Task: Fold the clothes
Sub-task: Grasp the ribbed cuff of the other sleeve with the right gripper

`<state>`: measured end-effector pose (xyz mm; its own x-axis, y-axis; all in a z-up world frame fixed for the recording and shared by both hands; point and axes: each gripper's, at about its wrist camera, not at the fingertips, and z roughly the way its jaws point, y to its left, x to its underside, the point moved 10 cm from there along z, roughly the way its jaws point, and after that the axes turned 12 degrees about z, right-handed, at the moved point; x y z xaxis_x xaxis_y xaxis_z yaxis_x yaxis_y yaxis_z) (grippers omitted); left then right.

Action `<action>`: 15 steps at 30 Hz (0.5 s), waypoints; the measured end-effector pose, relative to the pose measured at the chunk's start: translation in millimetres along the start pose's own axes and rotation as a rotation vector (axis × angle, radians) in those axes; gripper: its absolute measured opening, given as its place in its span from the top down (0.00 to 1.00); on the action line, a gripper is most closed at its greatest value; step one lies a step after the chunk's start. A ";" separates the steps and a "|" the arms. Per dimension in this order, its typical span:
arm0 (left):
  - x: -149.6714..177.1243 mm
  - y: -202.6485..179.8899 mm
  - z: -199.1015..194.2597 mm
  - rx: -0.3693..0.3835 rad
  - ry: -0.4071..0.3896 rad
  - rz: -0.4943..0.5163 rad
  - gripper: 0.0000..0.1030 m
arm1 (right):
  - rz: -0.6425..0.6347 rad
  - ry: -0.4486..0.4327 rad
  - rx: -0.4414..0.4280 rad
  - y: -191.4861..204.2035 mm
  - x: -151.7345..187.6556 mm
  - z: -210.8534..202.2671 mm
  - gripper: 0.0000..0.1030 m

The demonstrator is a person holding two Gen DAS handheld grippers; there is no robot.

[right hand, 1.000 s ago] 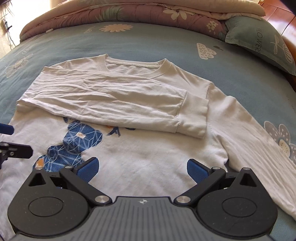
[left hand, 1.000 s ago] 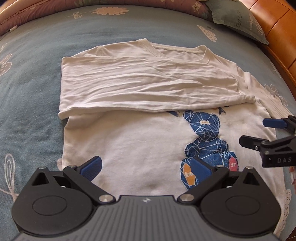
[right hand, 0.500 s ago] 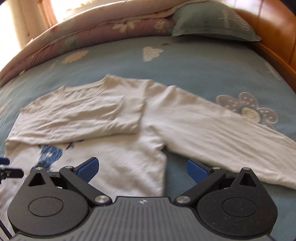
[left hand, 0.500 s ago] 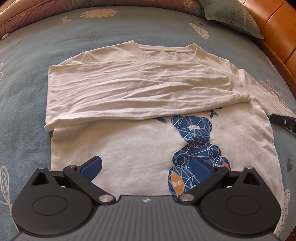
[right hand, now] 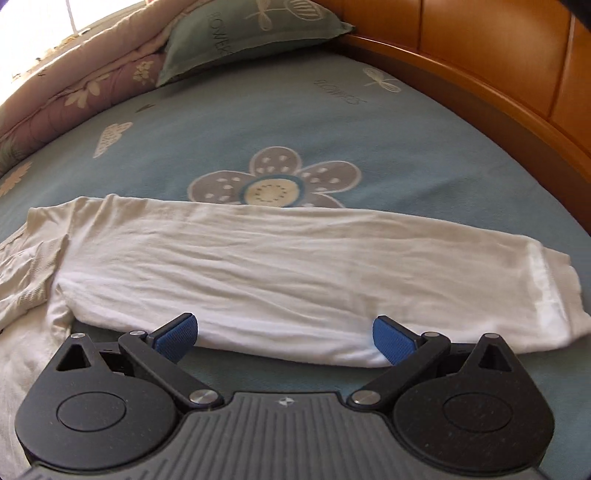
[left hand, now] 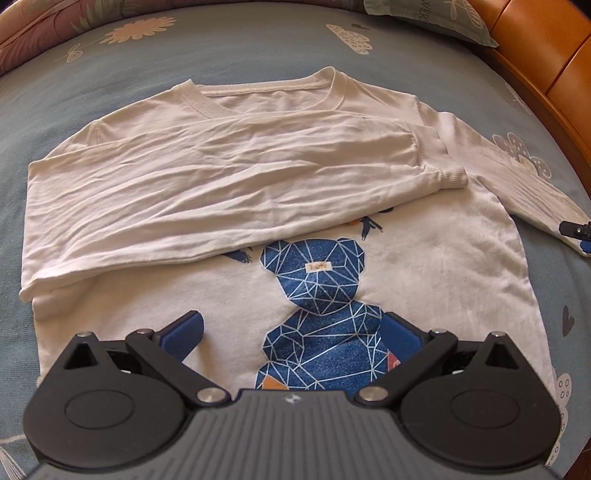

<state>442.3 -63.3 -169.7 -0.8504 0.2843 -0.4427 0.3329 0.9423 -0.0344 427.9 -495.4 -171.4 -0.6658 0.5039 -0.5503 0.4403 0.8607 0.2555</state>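
Observation:
A white long-sleeved shirt (left hand: 424,258) with a blue geometric bear print (left hand: 321,280) lies face up on the bed. One sleeve (left hand: 221,188) is folded across the chest. The other sleeve (right hand: 295,273) stretches out flat to the side, cuff (right hand: 554,295) at the right. My left gripper (left hand: 291,332) hovers open over the shirt's lower front, its blue pads either side of the bear. My right gripper (right hand: 284,334) is open at the near edge of the outstretched sleeve, nothing between its fingers. Its tip (left hand: 576,232) shows at the left wrist view's right edge.
The bed has a blue-grey sheet (right hand: 295,122) printed with flowers and clouds. A green pillow (right hand: 251,33) and a rolled quilt (right hand: 85,92) lie at the far end. A wooden bed frame (right hand: 498,85) runs along the right side.
My right gripper has swung right, from over the shirt's body to the outstretched sleeve. My left gripper has shifted slightly, keeping over the lower front. Both stay open.

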 end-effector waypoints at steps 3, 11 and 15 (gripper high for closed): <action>-11.0 -7.7 -0.4 0.006 -0.010 0.022 0.02 | 0.037 -0.045 -0.005 -9.9 -15.5 -5.8 0.00; -25.7 -34.6 9.2 0.046 -0.006 0.071 0.02 | 0.061 -0.041 0.000 -44.6 -26.1 8.7 0.00; -27.0 -45.2 11.9 0.065 0.002 0.087 0.02 | 0.039 -0.085 0.071 -64.4 -25.2 -24.4 0.00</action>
<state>455.1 -115.7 -166.9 -0.8179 0.3653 -0.4445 0.4313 0.9006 -0.0534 401.7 -561.8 -154.6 -0.5953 0.5268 -0.6067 0.5086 0.8316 0.2231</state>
